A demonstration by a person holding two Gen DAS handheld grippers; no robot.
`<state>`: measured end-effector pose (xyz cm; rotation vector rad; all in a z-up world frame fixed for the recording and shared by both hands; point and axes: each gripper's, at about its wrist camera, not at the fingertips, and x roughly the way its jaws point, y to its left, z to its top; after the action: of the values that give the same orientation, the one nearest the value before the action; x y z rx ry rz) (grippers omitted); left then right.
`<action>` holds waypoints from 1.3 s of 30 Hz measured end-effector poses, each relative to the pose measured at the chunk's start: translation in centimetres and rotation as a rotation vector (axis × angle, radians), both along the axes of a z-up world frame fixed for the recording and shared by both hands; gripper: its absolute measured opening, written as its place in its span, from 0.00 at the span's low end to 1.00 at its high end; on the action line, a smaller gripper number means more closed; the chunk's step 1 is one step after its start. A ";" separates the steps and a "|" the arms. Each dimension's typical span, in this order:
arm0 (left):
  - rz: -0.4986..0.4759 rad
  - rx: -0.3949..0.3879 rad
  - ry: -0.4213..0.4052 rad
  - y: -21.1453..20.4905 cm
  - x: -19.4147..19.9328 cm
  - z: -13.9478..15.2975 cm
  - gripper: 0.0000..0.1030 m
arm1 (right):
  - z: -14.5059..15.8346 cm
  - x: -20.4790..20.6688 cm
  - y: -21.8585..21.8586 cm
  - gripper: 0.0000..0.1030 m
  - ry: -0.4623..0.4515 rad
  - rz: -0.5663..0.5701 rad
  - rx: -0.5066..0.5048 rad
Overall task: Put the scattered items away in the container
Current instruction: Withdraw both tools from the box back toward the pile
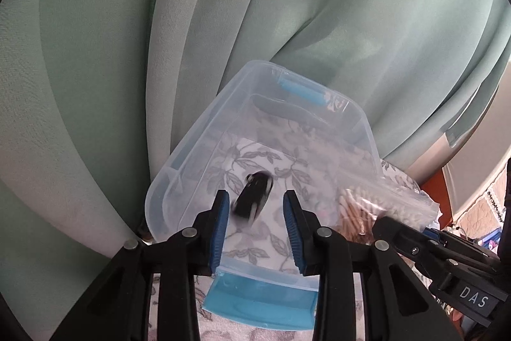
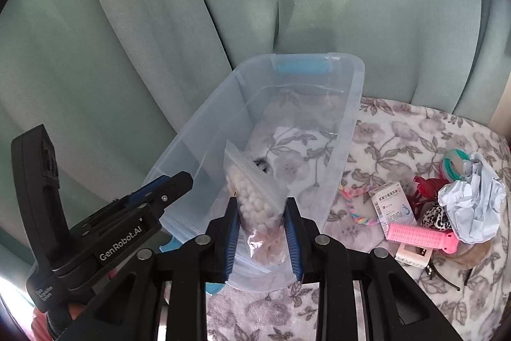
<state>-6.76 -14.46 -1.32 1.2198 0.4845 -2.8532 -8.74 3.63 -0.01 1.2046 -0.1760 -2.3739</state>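
A clear plastic bin (image 1: 179, 162) with blue handles stands on the floral cloth, also in the right wrist view (image 2: 204, 146). My left gripper (image 1: 257, 203) is open above the bin's near end. A small black object (image 1: 252, 197), blurred, is between and beyond its fingers, inside the bin. My right gripper (image 2: 260, 213) is shut on a clear zip bag of cotton swabs (image 2: 255, 200) at the bin's near right wall. That bag shows in the left wrist view (image 1: 377, 206) beside the bin. The left gripper shows in the right wrist view (image 2: 159, 190).
Loose items lie on the cloth right of the bin: a small medicine box (image 2: 391, 202), a pink hair roller (image 2: 418, 235), a red hair claw (image 2: 426, 186), crumpled pale paper (image 2: 472, 200), a rainbow cord (image 2: 353, 206), teal rings (image 2: 455, 166). Green curtains (image 2: 159, 21) hang behind.
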 end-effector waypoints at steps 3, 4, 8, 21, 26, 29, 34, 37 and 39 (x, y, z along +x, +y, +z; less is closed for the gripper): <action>-0.002 0.008 -0.001 -0.1 0.1 0.1 0.45 | 0.3 0.3 0.0 0.38 0.020 0.003 0.005; -0.001 0.008 0.000 -0.1 0.0 0.1 0.46 | 0.4 0.4 -0.1 0.39 0.025 0.003 0.007; 0.002 0.013 0.007 -0.1 0.4 0.5 0.53 | 0.7 0.8 0.2 0.41 0.027 -0.007 0.005; -0.023 -0.005 0.016 1.6 2.9 2.7 0.75 | 2.6 3.8 1.8 0.68 0.064 -0.057 0.006; -0.038 -0.037 0.042 2.9 4.3 4.1 0.81 | 3.7 5.5 3.2 0.81 0.097 -0.076 -0.008; -0.047 -0.059 0.059 3.8 5.2 5.0 0.82 | 4.3 6.6 4.2 0.88 0.134 -0.087 -0.001; -0.054 -0.104 0.094 5.8 6.5 6.3 0.85 | 4.9 8.1 6.4 1.00 0.155 -0.115 -0.041; -0.070 -0.131 0.117 7.3 7.1 7.1 0.86 | 5.3 8.9 7.9 1.00 0.174 -0.128 -0.060; -0.086 -0.147 0.127 8.5 7.5 7.5 0.86 | 5.5 9.6 8.9 1.00 0.185 -0.143 -0.071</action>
<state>0.73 -5.96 6.20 1.0657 0.2228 -2.9887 0.83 12.58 5.46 0.9619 -0.2918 -2.5640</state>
